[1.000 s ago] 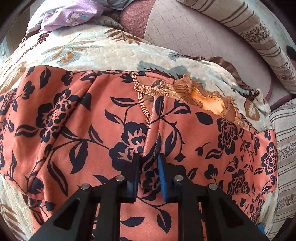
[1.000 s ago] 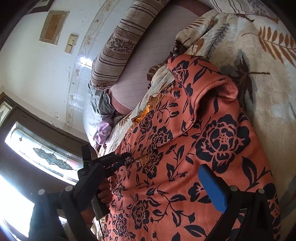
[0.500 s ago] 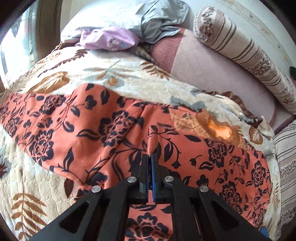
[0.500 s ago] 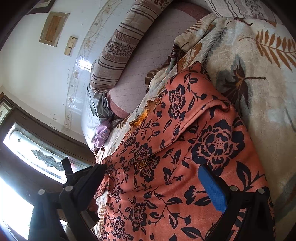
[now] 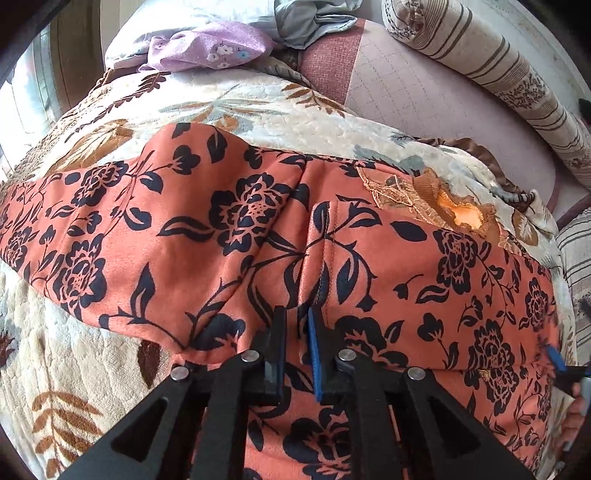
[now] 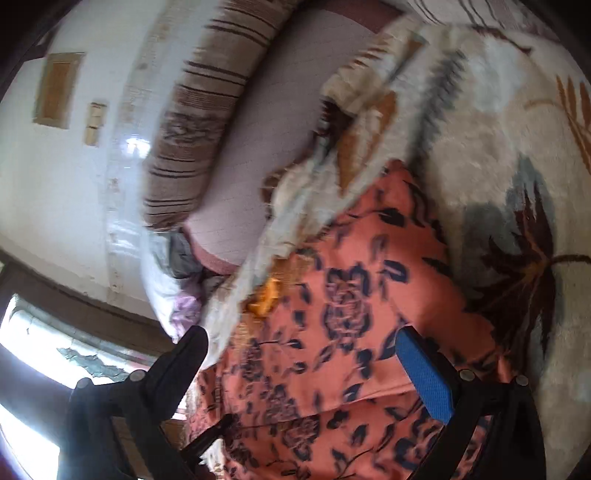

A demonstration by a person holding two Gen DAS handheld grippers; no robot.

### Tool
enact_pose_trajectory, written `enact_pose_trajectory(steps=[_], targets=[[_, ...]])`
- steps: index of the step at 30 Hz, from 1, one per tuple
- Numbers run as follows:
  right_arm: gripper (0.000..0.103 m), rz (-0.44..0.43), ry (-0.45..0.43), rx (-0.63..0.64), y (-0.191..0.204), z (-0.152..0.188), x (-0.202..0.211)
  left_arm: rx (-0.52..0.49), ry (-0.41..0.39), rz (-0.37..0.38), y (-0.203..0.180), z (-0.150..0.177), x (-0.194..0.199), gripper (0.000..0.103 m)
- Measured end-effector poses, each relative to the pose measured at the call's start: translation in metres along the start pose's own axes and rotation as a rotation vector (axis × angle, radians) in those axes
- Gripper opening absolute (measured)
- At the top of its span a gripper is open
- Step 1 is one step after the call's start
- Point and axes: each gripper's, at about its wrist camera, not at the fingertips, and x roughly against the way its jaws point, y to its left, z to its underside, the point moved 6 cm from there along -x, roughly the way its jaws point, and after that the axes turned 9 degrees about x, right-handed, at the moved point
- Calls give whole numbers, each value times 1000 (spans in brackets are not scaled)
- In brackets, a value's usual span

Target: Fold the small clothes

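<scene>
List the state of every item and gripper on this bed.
Floral garment, spread on the blanket, a ridge raised at its middle.
Left gripper, pinching that ridge; jaws just opened slightly.
Right gripper, wide open above the garment, holding nothing.
Purple cloth, crumpled.
Grey cloth, crumpled.
Striped bolster, lying flat.

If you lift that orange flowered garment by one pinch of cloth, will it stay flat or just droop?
Probably droop: the orange flowered garment already lies in soft folds over the blanket. It looks thin, so likely light. Its slight sheen suggests it may slip.
</scene>
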Motion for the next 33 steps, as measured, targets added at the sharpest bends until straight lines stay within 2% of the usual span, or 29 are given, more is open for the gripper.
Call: enact_pose_trajectory(steps=[1,2,4,6,9,10,11,12,13,14,15,18,21,23,27,30,33], targets=[[101,6,41,-82,-16,3,-12,-4,-10,12,2,1,10,12],[101,-12,21,-89,-15,2,-9,-15,-24,31,2,1,19,14],[101,-91,-21,-47,8,-2,6,-51,-68,51,2,0,34,31],[101,-141,-59,-13,27,-7,16,-54,-93,61,4,0,45,35],[102,-102,-88,35,28,-22,9,-44,-89,103,11,1,56,38],[102,-67,-70,42,19,-26,-3,-32,-84,112,16,0,59,42],[102,5,-32,35,0,-30,-18,-17,-82,121,23,0,63,44],[101,24,-5,-12,-18,-30,-30,1,-83,127,33,-1,68,47],[101,5,-28,-31,-21,-31,-28,23,-87,135,44,-4,72,54],[101,4,-31,-13,-13,-32,-23,58,-91,150,59,-7,76,59],[101,1,-30,26,1,-30,-16,109,-100,169,77,-11,80,70],[101,-40,-39,213,45,0,10,315,-154,207,148,-30,86,71],[101,-31,13,343,66,58,22,564,-168,223,229,-47,79,71],[101,-18,53,391,66,99,24,682,-193,192,277,-57,74,71],[101,51,116,439,50,155,13,831,-241,131,345,-76,64,71],[101,71,86,474,51,160,15,915,-233,137,374,-81,49,71],[101,62,91,438,49,155,14,928,-257,145,386,-89,45,71]])
